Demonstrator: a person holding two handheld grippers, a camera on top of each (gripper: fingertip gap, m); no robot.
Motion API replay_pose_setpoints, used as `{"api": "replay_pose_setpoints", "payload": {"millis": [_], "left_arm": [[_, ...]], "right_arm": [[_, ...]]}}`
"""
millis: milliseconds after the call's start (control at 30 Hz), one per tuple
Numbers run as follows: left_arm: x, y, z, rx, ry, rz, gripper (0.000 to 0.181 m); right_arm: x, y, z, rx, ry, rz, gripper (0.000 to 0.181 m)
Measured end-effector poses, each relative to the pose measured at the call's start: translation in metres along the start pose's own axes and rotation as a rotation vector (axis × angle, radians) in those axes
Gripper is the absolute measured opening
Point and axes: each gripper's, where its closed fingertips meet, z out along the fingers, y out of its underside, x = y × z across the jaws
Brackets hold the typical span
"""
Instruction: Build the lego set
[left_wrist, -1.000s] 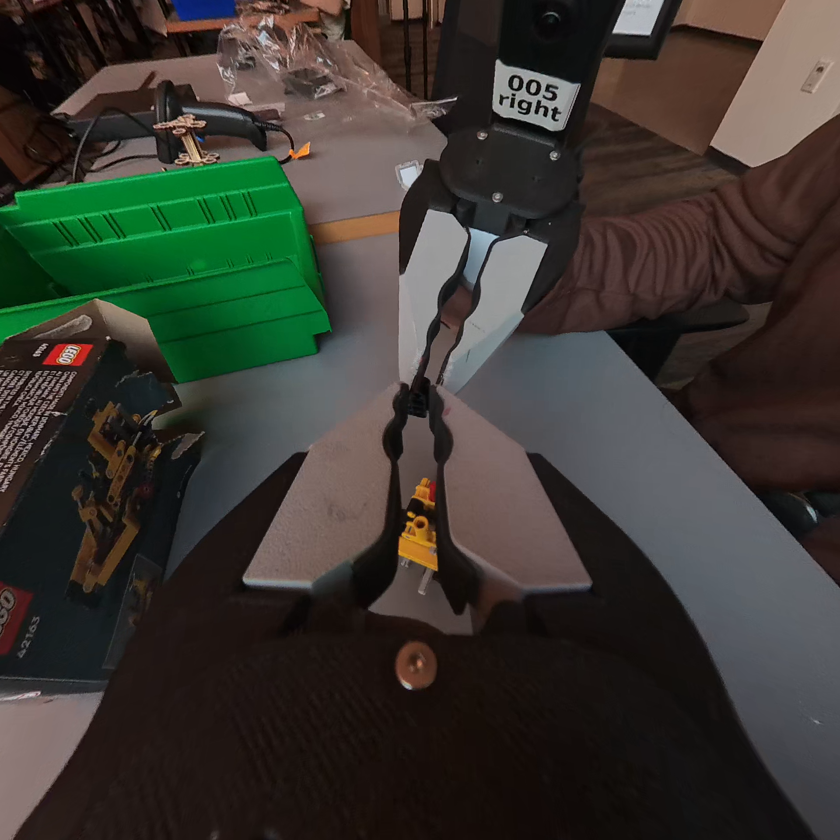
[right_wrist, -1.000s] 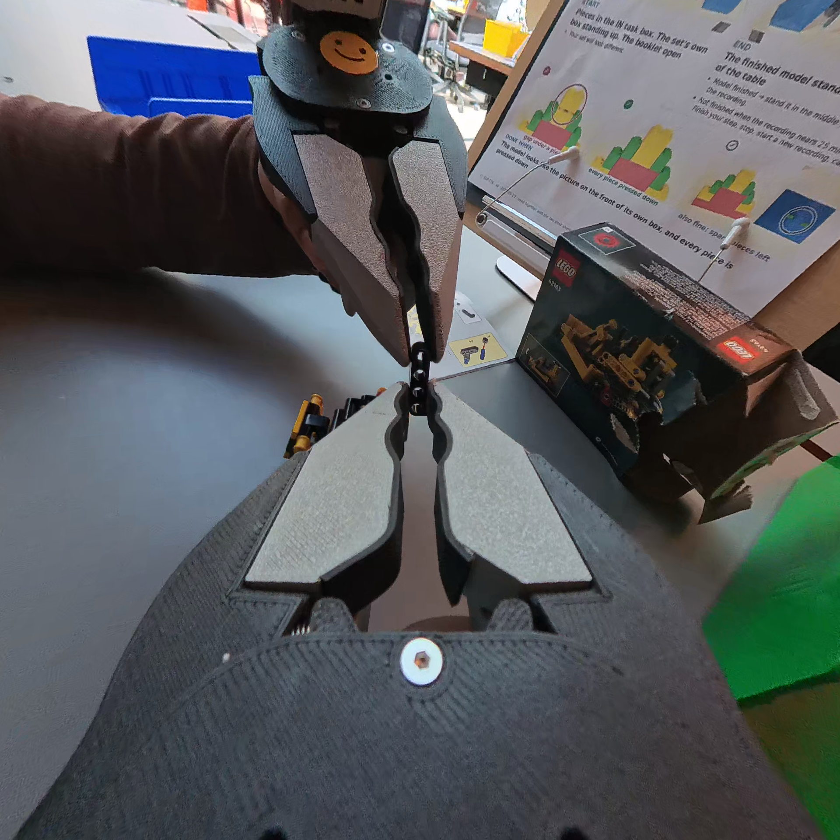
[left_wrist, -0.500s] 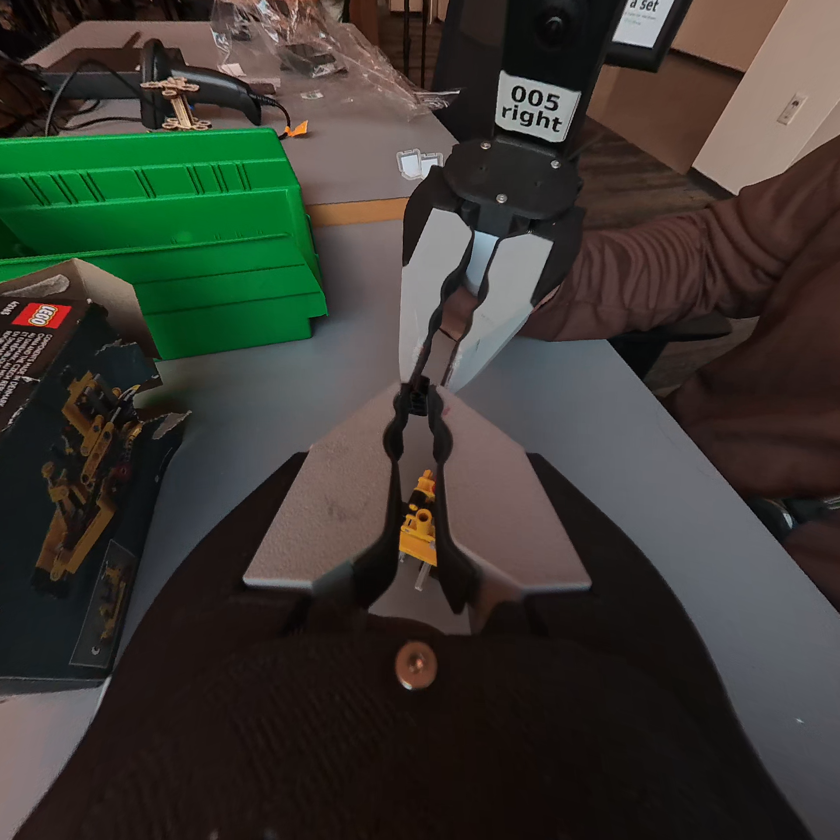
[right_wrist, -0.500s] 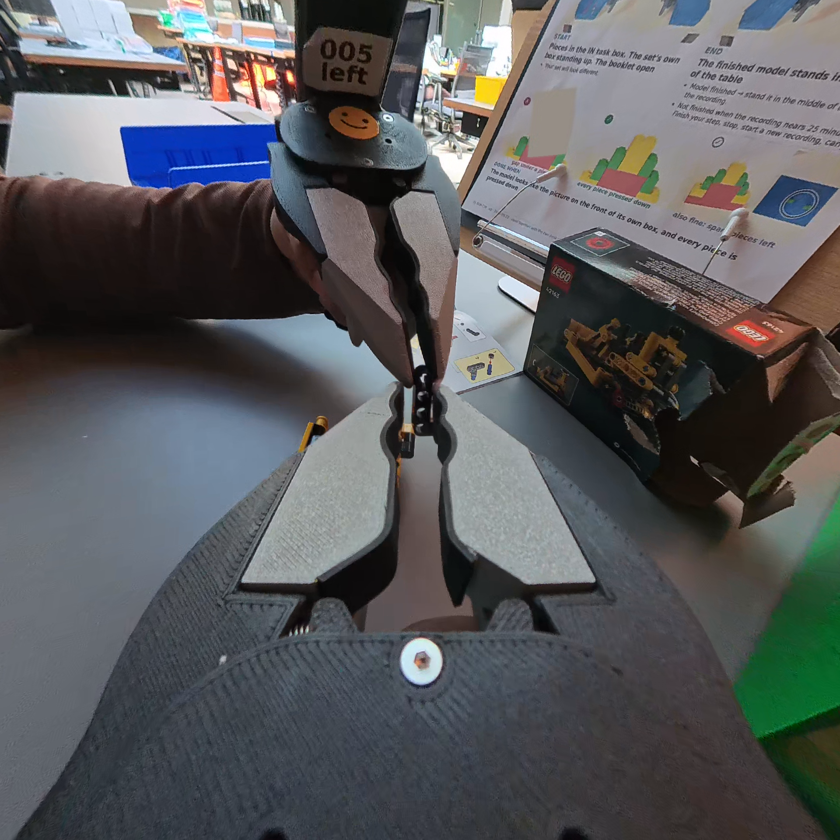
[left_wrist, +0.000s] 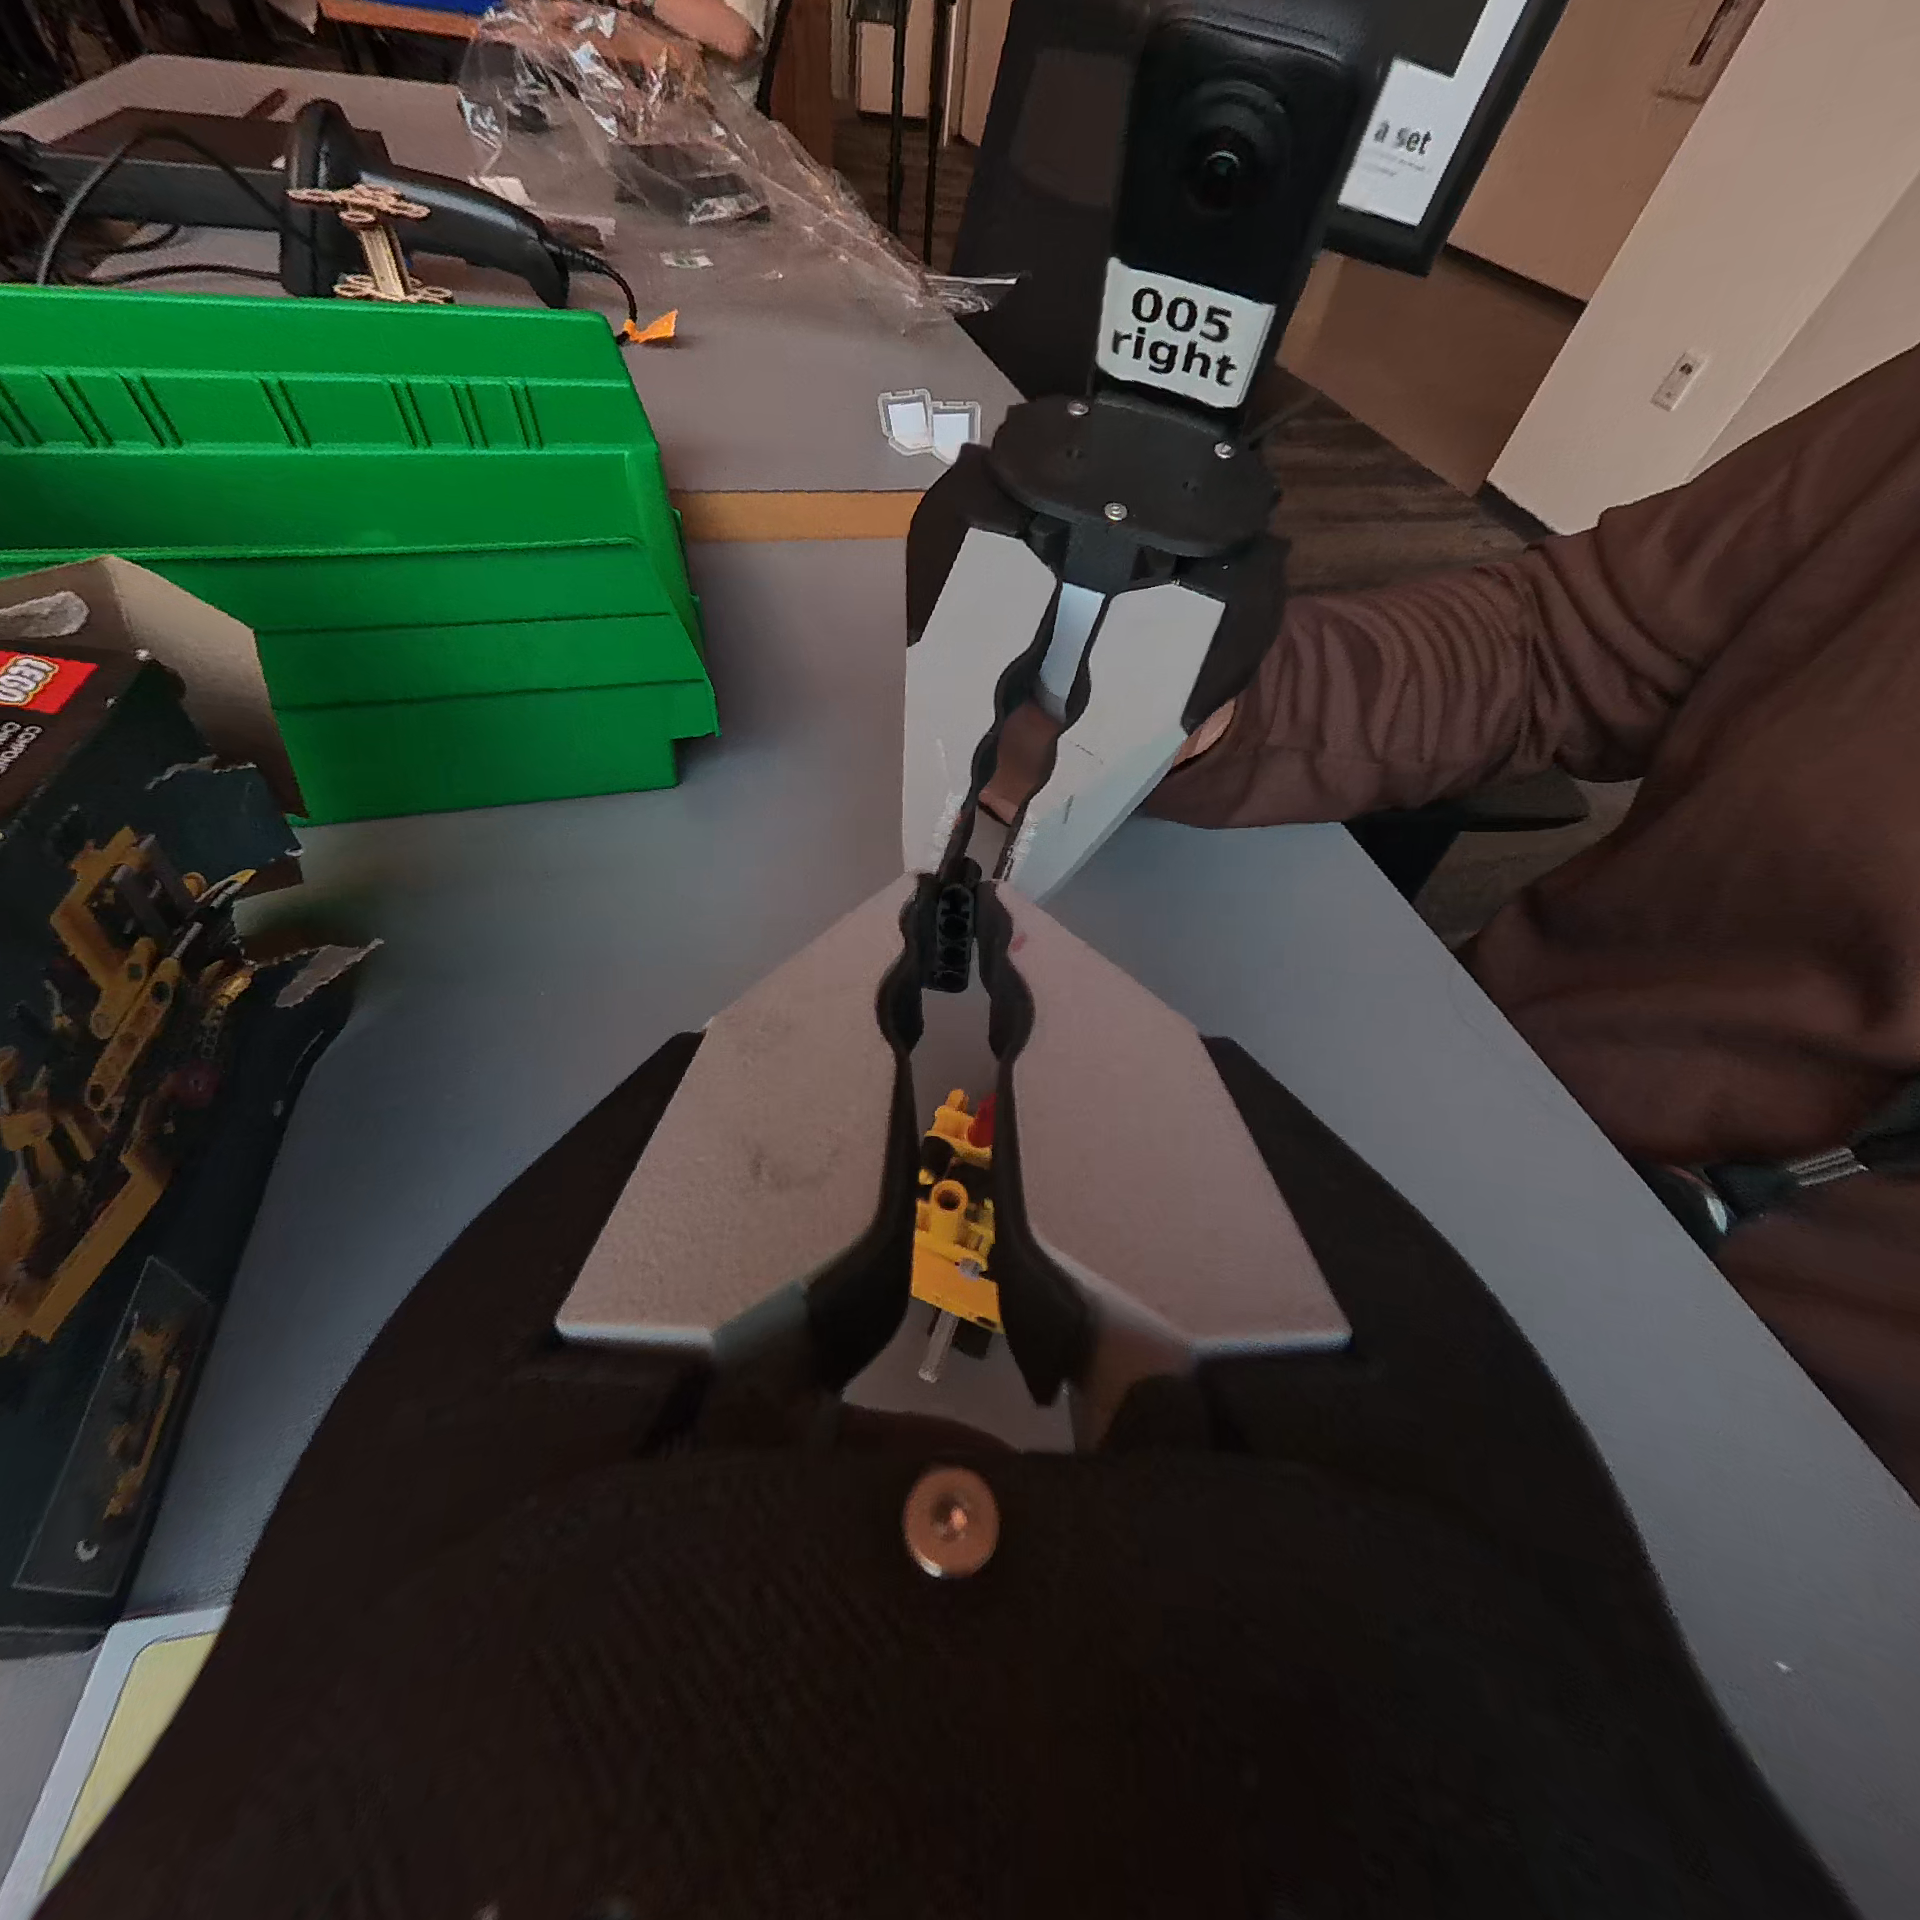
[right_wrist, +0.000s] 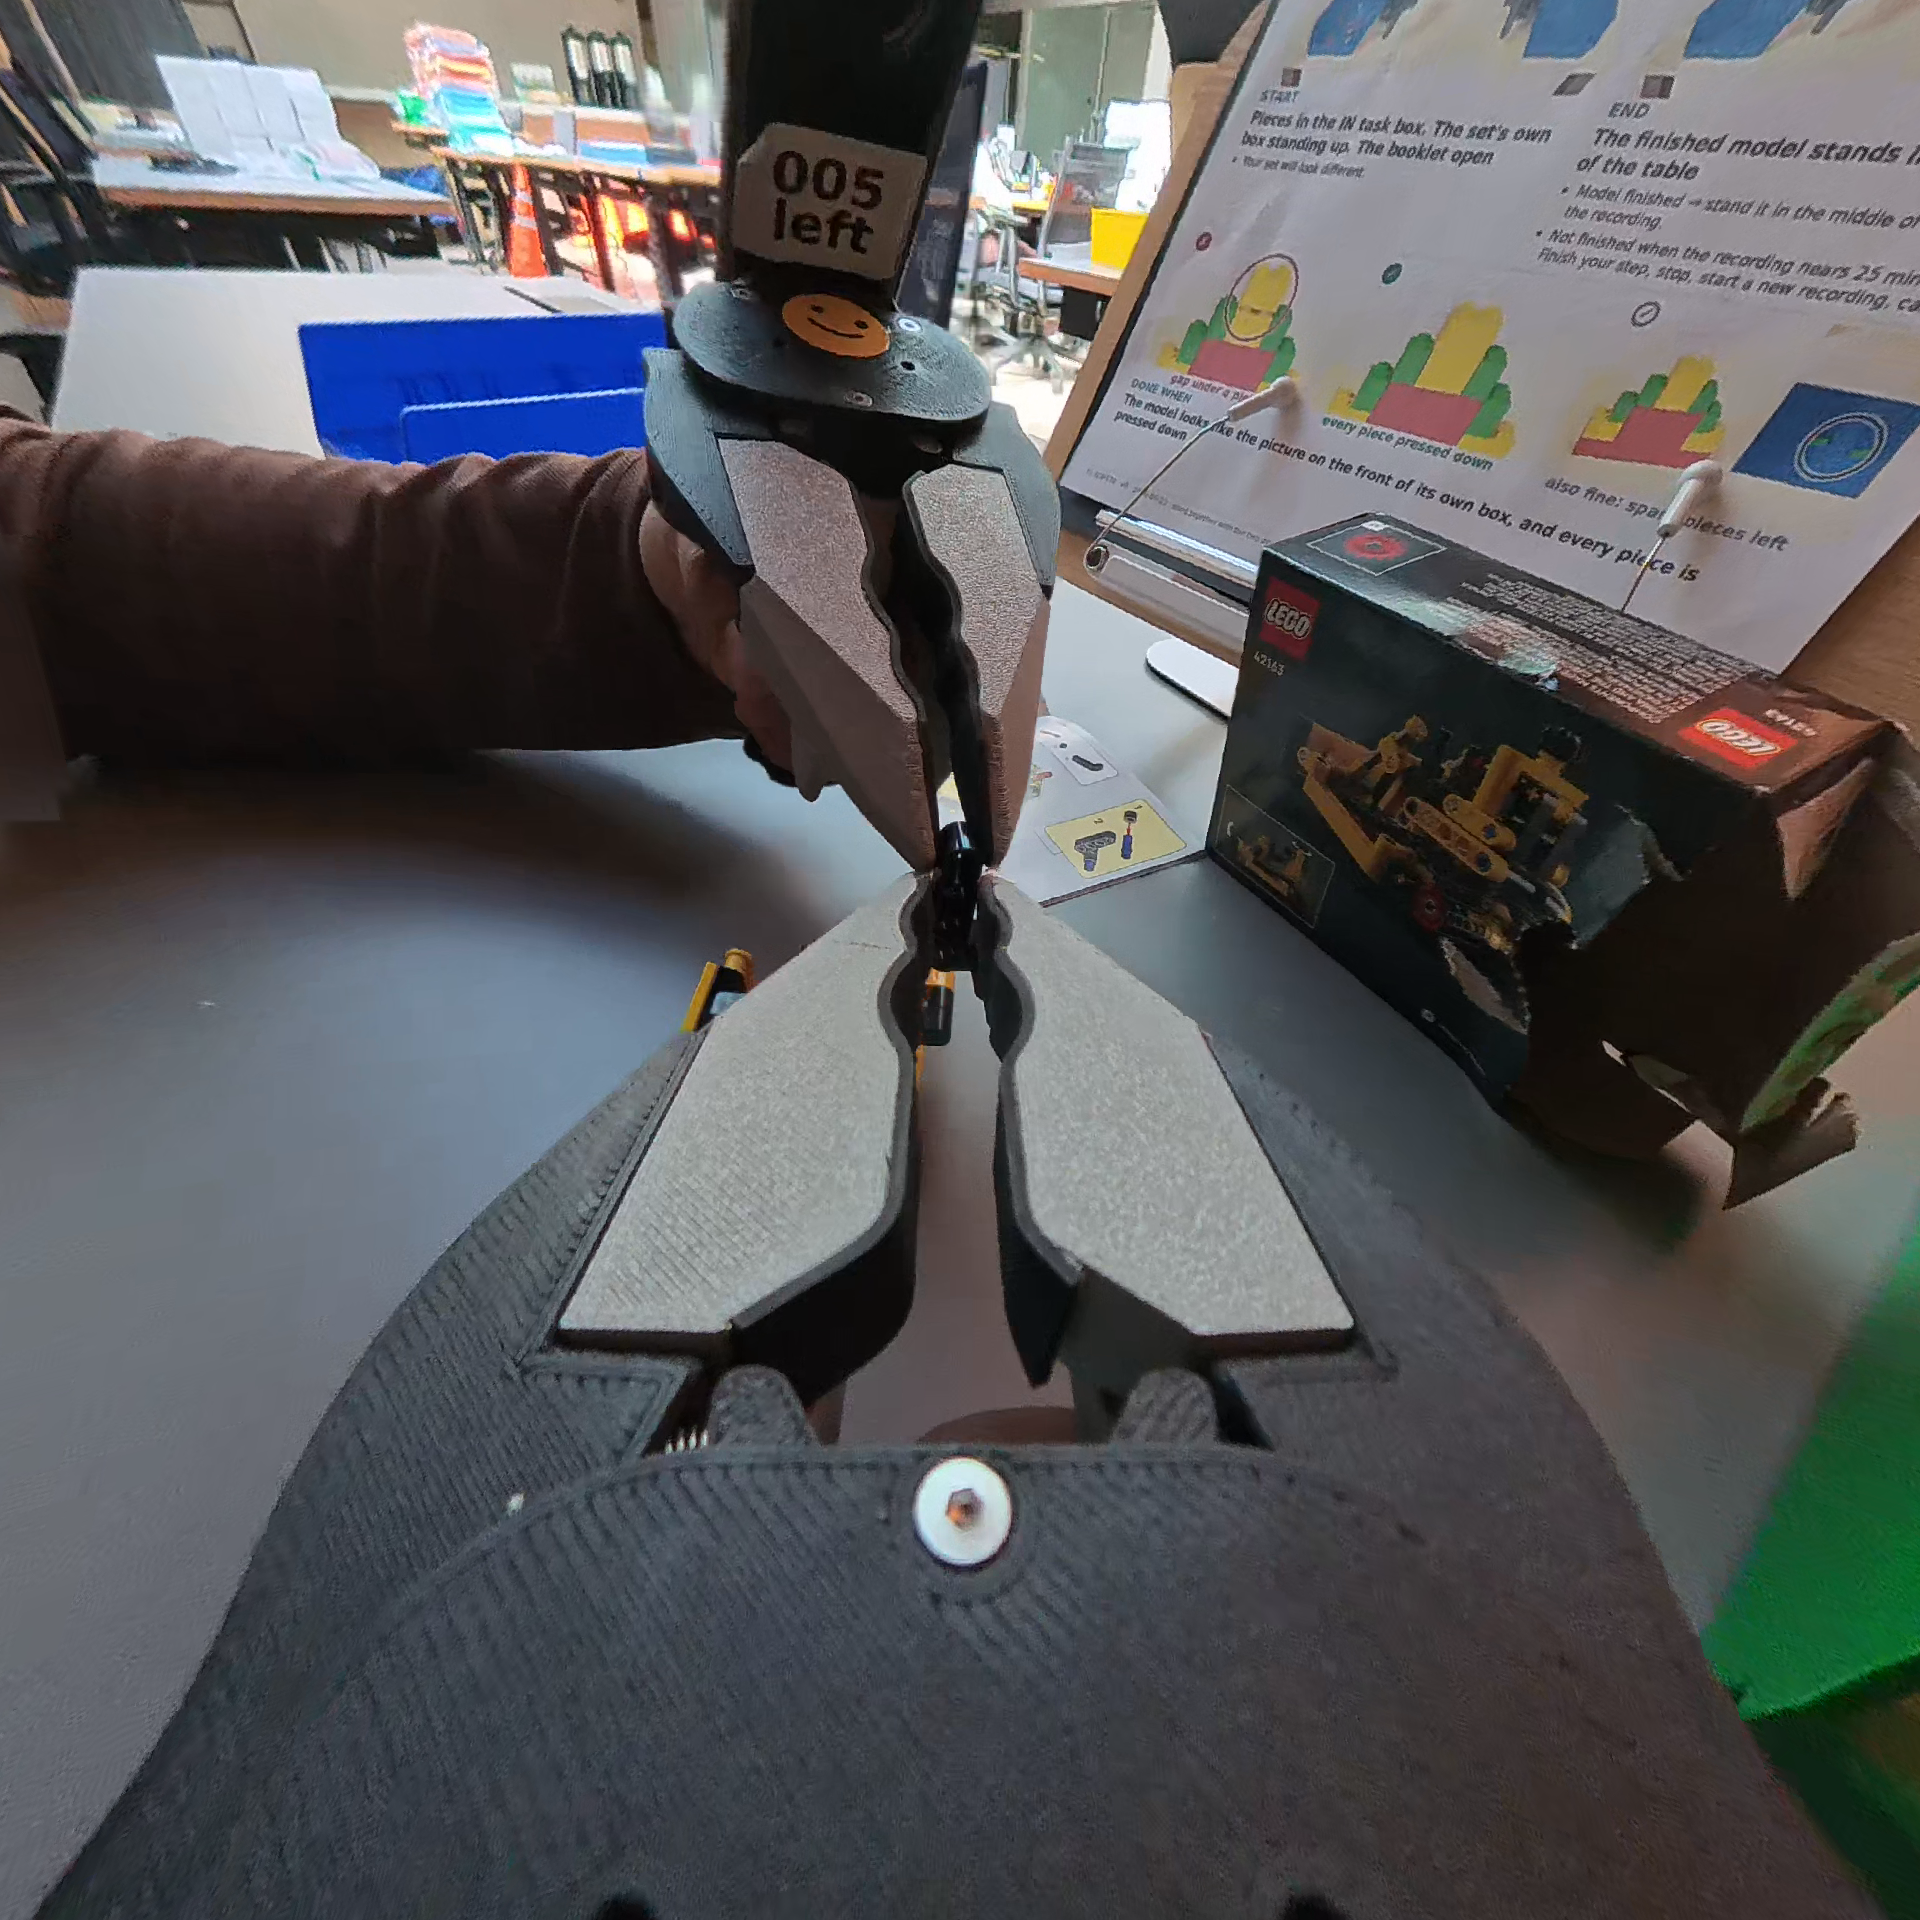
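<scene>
A small black lego beam with holes (left_wrist: 954, 935) is held in the air where the two grippers meet tip to tip. My left gripper (left_wrist: 954, 914) is shut on it; in the right wrist view the left gripper (right_wrist: 956, 847) comes down from above. My right gripper (right_wrist: 951, 899) is shut on the same black beam (right_wrist: 954, 883) from the opposite side; it shows in the left wrist view (left_wrist: 977, 862). A yellow and black lego assembly (left_wrist: 951, 1236) lies on the grey table (left_wrist: 1351, 1091) below the grippers, partly hidden by the fingers; it also shows in the right wrist view (right_wrist: 717, 987).
The lego set box (right_wrist: 1507, 790) stands to the right and shows in the left wrist view (left_wrist: 114, 987). A green bin (left_wrist: 343, 582) is behind it. An open booklet (right_wrist: 1101, 821) and an instruction board (right_wrist: 1507, 260) are at the back. A person's brown sleeve (left_wrist: 1558, 675) reaches over the table edge. The tips of both grippers are at nearly the same place.
Both grippers stay shut tip to tip on the black beam. The pair has tilted and shifted a little over the table, so the box and green bin sit differently in both views.
</scene>
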Motion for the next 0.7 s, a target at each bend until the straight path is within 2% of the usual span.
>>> {"api": "replay_pose_setpoints", "payload": {"millis": [133, 233, 333, 433, 533, 700], "left_arm": [[0.004, 0.001, -0.001, 0.017, 0.052, -0.040, 0.005], [0.000, 0.010, -0.006, -0.058, 0.016, 0.007, 0.005], [-0.008, 0.021, -0.020, -0.182, -0.056, 0.069, 0.029], [0.008, 0.023, -0.028, -0.210, 0.026, 0.067, 0.042], [0.000, 0.032, -0.026, -0.244, -0.024, 0.089, 0.039], [0.005, 0.067, -0.013, -0.381, -0.017, 0.108, 0.043]], "right_arm": [[-0.003, 0.001, -0.001, -0.004, -0.009, -0.026, 0.004], [-0.002, 0.007, 0.001, -0.041, 0.003, -0.045, 0.004], [-0.004, 0.019, 0.003, -0.104, 0.012, -0.094, 0.004], [-0.008, 0.031, 0.005, -0.165, 0.007, -0.132, 0.004], [-0.010, 0.039, 0.006, -0.197, 0.001, -0.133, 0.004], [-0.010, 0.047, 0.008, -0.227, -0.010, -0.118, 0.004]]}}
